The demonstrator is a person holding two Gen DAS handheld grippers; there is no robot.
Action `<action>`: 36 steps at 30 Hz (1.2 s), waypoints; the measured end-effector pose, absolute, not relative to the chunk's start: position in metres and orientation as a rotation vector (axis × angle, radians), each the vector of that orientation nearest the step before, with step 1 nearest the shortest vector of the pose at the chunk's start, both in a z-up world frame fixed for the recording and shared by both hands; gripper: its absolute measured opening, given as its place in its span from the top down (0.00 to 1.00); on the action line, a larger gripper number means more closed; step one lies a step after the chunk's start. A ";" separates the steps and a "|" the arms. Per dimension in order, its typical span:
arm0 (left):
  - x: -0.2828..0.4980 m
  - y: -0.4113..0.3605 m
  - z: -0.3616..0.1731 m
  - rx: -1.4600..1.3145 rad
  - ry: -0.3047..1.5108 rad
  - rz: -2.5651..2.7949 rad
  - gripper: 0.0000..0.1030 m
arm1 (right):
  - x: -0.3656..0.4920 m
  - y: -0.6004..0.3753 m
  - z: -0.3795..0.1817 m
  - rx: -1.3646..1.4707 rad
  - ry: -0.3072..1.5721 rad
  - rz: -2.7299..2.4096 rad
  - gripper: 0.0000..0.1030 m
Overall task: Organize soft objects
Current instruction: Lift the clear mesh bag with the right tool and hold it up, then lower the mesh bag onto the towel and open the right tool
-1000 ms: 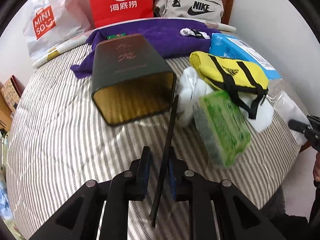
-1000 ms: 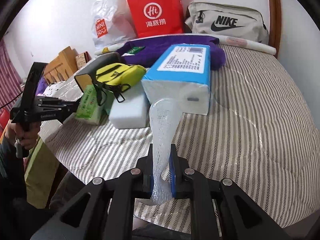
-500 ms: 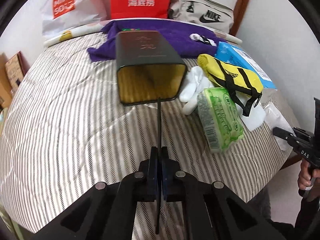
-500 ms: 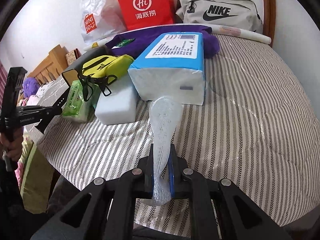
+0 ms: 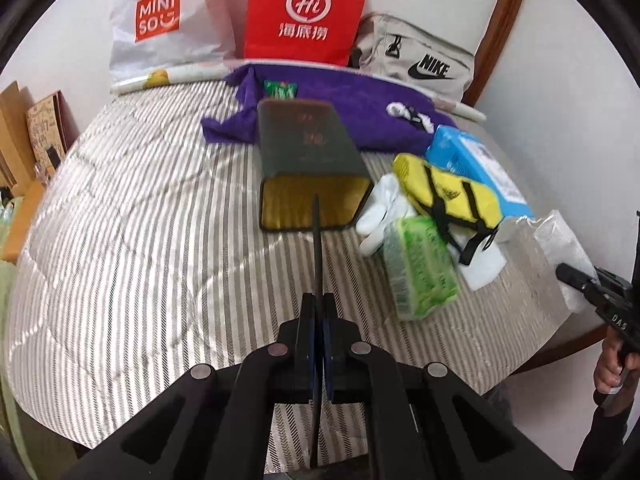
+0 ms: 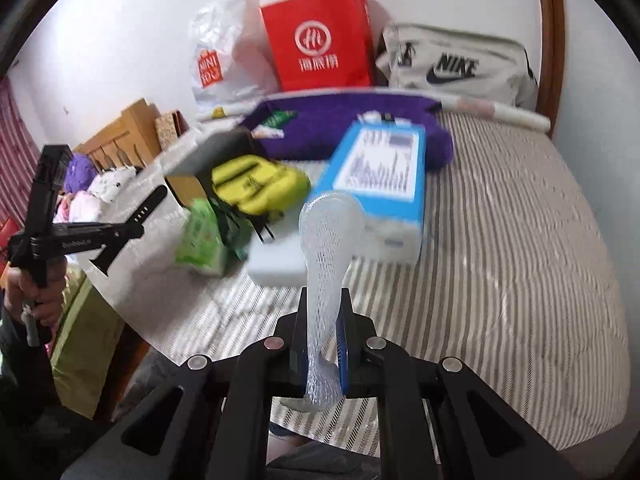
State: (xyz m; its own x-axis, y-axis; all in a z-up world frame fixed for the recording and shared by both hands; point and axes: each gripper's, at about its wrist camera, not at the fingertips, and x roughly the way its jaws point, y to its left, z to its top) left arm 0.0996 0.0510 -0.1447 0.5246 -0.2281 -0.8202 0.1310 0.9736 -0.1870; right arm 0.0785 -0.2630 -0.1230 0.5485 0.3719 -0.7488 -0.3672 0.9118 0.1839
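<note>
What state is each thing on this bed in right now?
Left gripper: shut on a thin black watch strap.
Right gripper: shut on a white foam net sleeve.
Dark green box with gold lining: on its side, open end facing the camera.
Yellow pouch with black straps: resting on the white foam block.

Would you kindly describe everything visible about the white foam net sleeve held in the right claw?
The white foam net sleeve is a soft, translucent mesh tube with a diamond weave. The right claw is shut on its lower part, squeezing it narrow; a short tail hangs below the fingers. Above them it stands roughly upright and flares to a rounded open top, in the air in front of the blue tissue pack.
</note>
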 end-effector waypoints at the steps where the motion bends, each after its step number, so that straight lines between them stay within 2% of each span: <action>1: 0.100 0.051 -0.139 -0.112 0.992 -0.224 0.96 | 0.080 -0.264 -0.115 0.014 0.874 0.447 0.90; 11: 0.132 0.047 -0.089 -0.115 0.921 -0.238 0.96 | 0.119 -0.255 -0.071 -0.011 0.813 0.474 0.90; 22: 0.199 0.056 -0.075 -0.173 0.927 -0.205 0.96 | 0.205 -0.230 -0.040 -0.055 0.790 0.477 0.90; 29: 0.250 0.060 -0.078 -0.213 0.948 -0.212 0.96 | 0.260 -0.216 -0.042 -0.088 0.811 0.483 0.90; 36: 0.301 0.059 -0.094 -0.250 1.015 -0.235 0.96 | 0.310 -0.203 -0.074 -0.100 0.879 0.485 0.90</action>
